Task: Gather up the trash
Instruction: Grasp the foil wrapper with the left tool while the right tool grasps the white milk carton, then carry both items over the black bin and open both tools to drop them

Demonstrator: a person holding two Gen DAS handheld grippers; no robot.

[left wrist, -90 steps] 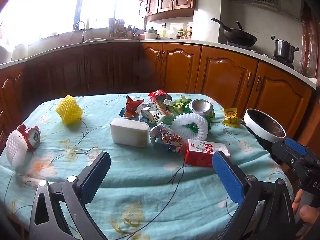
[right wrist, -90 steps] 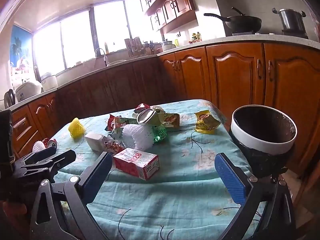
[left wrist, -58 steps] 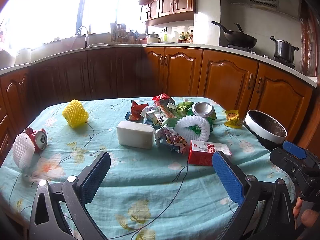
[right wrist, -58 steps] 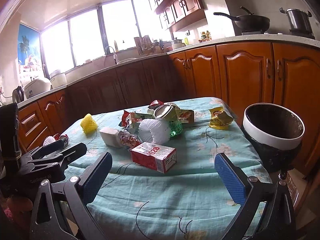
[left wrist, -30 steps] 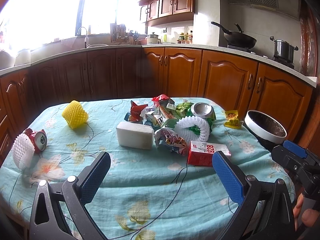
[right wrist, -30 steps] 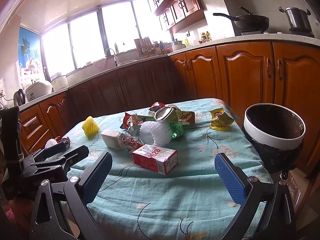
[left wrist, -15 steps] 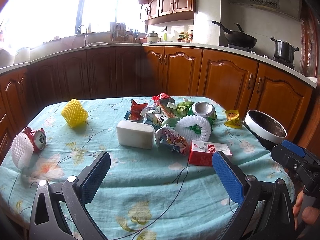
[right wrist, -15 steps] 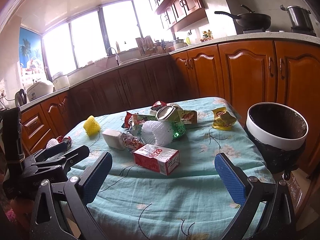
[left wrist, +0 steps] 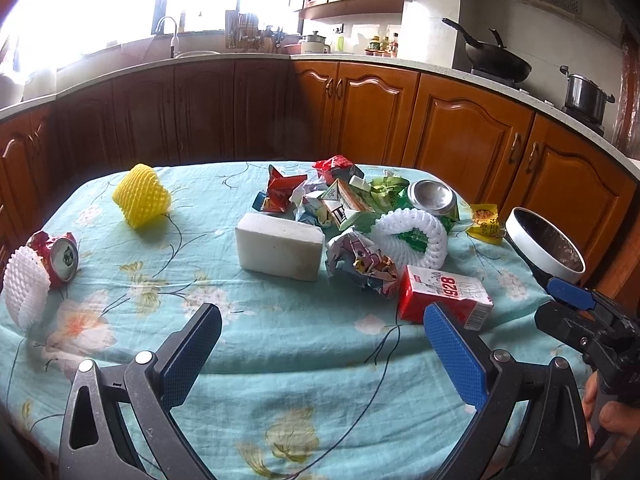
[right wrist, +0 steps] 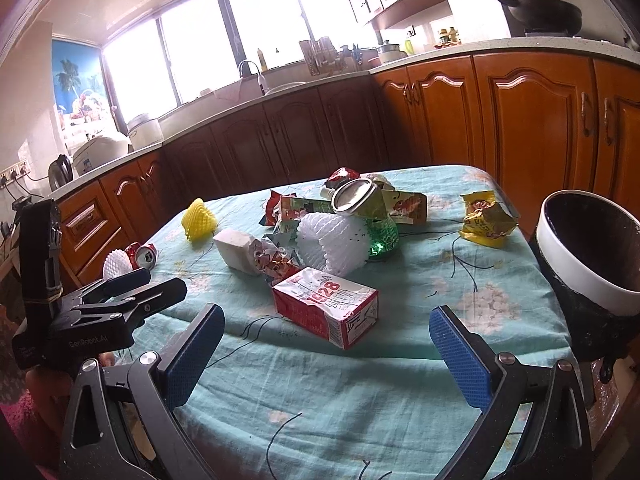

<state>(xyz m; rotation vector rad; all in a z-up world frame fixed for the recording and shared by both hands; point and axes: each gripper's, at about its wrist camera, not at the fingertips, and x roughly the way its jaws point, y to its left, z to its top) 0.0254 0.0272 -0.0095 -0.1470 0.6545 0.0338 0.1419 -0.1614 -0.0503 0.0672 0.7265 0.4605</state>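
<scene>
Kitchen, wooden cabinets, floral tablecloth (left wrist: 280, 344). Left wrist view: red carton (left wrist: 442, 298), white foam block (left wrist: 280, 246), crumpled wrapper (left wrist: 360, 260), yellow foam net (left wrist: 141, 195), crushed can (left wrist: 60, 254) all uncollected, trash bin (left wrist: 544, 250) at table's right edge. Left gripper (left wrist: 316, 356) wide open, empty. Right wrist view: same heap, bin (right wrist: 588, 252) apparently empty, nothing collected. Right gripper (right wrist: 326, 350) wide open, empty, just short of carton.

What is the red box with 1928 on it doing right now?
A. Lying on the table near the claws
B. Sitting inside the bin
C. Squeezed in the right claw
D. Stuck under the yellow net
A: the red box lies on the tablecloth, ahead of the open right gripper, which holds nothing.
</scene>
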